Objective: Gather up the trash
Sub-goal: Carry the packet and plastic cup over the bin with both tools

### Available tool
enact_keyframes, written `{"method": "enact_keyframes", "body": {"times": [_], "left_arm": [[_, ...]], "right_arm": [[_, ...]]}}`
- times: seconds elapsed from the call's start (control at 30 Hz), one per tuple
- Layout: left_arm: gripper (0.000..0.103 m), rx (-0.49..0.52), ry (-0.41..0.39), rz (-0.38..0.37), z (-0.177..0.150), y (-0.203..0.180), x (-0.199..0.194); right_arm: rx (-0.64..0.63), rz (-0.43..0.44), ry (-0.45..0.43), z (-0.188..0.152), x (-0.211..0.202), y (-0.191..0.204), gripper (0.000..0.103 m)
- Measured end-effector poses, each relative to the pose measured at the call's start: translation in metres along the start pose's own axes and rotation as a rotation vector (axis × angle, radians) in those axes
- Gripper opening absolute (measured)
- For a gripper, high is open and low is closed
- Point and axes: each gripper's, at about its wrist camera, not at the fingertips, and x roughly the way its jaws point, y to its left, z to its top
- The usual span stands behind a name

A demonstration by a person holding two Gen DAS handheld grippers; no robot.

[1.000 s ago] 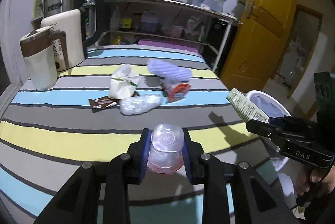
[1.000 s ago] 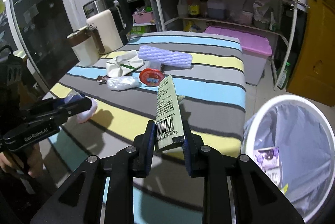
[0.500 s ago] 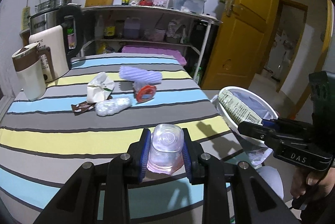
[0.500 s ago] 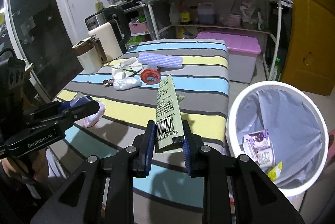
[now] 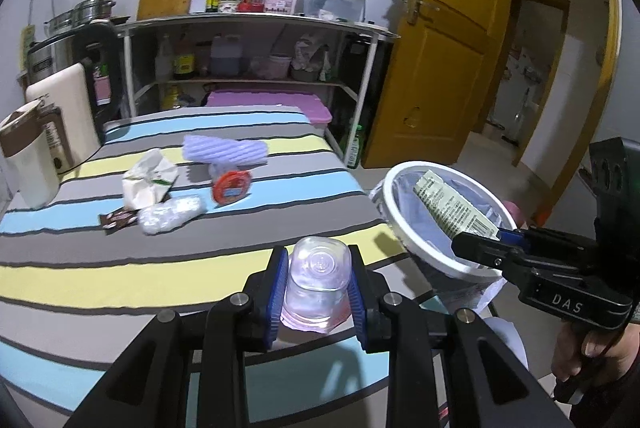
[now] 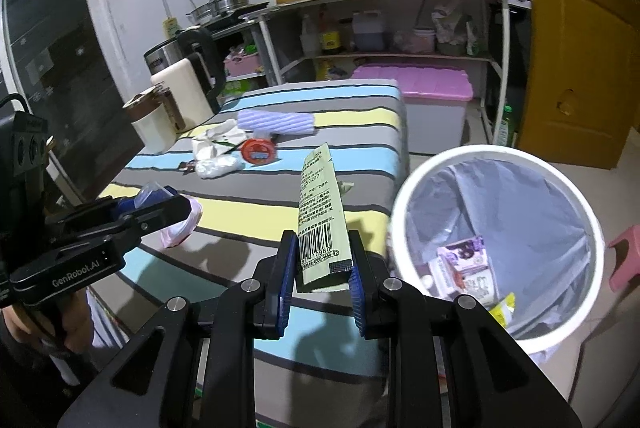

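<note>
My left gripper (image 5: pixel 318 288) is shut on a clear plastic cup (image 5: pixel 318 278) with a pink tint, held over the near edge of the striped table (image 5: pixel 120 240). My right gripper (image 6: pixel 322 276) is shut on a long green wrapper (image 6: pixel 320 216) with a barcode, which sticks up and forward. The white bin (image 6: pixel 404 212) with a grey liner stands at the table's right end, just right of the wrapper; in the left wrist view the wrapper (image 5: pixel 452 206) hangs over the bin's rim (image 5: pixel 400 224). Some packets (image 6: pixel 464 268) lie inside the bin.
On the table lie a purple foam sleeve (image 5: pixel 224 150), a red-lidded tub (image 5: pixel 232 186), crumpled white paper (image 5: pixel 146 180), a clear plastic wad (image 5: pixel 170 214) and a brown wrapper (image 5: pixel 118 218). Kettles (image 5: pixel 44 132) stand at the left. A shelf rack (image 5: pixel 256 68) and a yellow door (image 5: pixel 440 60) lie behind.
Both grippers have drifted right along the table's edge with their loads. The bin has come fully into both views and the green wrapper now hangs over its rim.
</note>
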Motion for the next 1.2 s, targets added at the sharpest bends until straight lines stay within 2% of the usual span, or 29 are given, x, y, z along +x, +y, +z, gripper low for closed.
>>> {"method": "enact_keyframes", "body": {"times": [0.6, 1.2], "left_arm": [[0.029, 0.099, 0.028, -0.127, 0.020, -0.062, 0.051], [0.029, 0.205, 0.078, -0.262, 0.030, -0.129, 0.109]], "right_arm": [[0.139, -0.137, -0.007, -0.016, -0.022, -0.072, 0.025], [0.234, -0.211, 0.034, -0.031, -0.020, -0.123, 0.025]]}}
